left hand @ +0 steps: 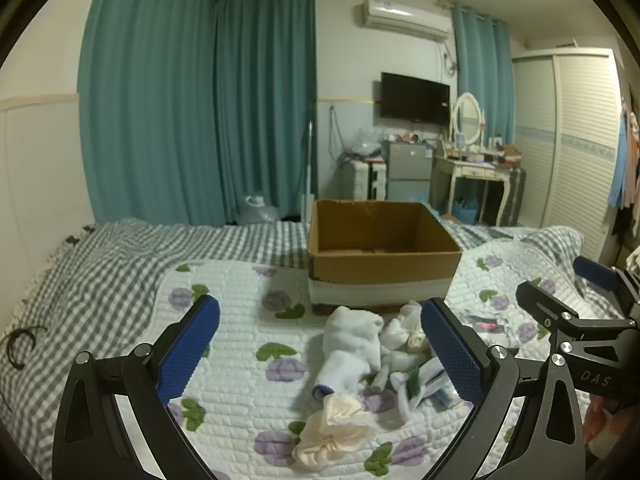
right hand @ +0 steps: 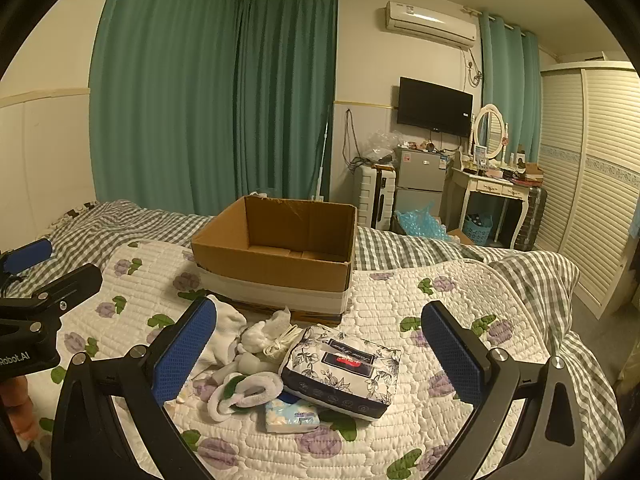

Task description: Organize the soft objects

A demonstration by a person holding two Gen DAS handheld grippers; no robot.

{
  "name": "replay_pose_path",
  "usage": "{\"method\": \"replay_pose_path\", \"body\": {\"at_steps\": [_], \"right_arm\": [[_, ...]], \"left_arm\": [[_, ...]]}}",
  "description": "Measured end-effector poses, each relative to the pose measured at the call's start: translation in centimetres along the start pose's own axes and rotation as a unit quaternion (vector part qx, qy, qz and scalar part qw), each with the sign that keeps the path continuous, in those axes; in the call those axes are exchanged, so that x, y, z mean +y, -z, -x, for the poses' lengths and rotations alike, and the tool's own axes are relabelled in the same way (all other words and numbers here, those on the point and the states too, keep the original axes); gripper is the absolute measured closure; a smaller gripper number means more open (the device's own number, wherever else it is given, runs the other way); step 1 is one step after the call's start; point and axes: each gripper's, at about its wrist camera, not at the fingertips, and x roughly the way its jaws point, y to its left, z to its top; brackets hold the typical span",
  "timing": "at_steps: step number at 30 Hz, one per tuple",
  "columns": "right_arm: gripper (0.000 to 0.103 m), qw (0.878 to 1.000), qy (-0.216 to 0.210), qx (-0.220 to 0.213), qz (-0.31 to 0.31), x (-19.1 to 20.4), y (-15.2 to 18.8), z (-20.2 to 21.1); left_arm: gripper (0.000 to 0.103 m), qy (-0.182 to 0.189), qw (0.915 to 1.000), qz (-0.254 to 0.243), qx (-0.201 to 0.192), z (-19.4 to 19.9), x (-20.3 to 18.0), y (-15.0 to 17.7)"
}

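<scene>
An open, empty cardboard box (left hand: pixel 384 268) (right hand: pixel 280 256) stands on the quilted floral bed cover. In front of it lies a pile of soft things: white socks (left hand: pixel 350 344) (right hand: pixel 228 326), a cream sock bundle (left hand: pixel 336 428), small rolled white socks (right hand: pixel 260 334), a green-and-white sock (right hand: pixel 244 394), a floral tissue pack (right hand: pixel 340 372) and a small tissue packet (right hand: pixel 292 418). My left gripper (left hand: pixel 320 344) is open above the white socks. My right gripper (right hand: pixel 318 346) is open above the floral pack. Both are empty.
The bed has a grey checked sheet (left hand: pixel 100 264) and a floral quilt (right hand: pixel 420 308). A dark hair clip (left hand: pixel 20 344) lies at the left. Beyond the bed are teal curtains, a suitcase (right hand: pixel 374 196), a small fridge (right hand: pixel 420 184), a dressing table (right hand: pixel 492 188) and a wardrobe (right hand: pixel 592 200).
</scene>
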Motion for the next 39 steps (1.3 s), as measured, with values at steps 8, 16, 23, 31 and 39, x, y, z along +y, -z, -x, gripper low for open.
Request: {"method": "replay_pose_path", "body": {"at_steps": [8, 16, 23, 31, 39], "right_arm": [[0.0, 1.0, -0.001, 0.001, -0.001, -0.32, -0.14, -0.02], [0.0, 1.0, -0.001, 0.002, -0.001, -0.42, 0.13, -0.15], [0.0, 1.0, -0.001, 0.002, 0.0, -0.4, 0.07, -0.13], [0.0, 1.0, -0.002, 0.001, 0.0, -0.56, 0.35, -0.19], [0.0, 1.0, -0.002, 0.002, 0.002, -0.16, 0.67, -0.3]], "left_arm": [[0.0, -0.001, 1.0, 0.0, 0.0, 0.08, 0.06, -0.01], [0.0, 0.0, 1.0, 0.0, 0.001, 0.03, 0.08, -0.06], [0.0, 0.0, 1.0, 0.0, 0.001, 0.0, 0.24, -0.02], [0.0, 0.001, 1.0, 0.001, 0.001, -0.04, 0.34, -0.06], [0.0, 0.0, 1.0, 0.001, 0.001, -0.05, 0.45, -0.04]]}}
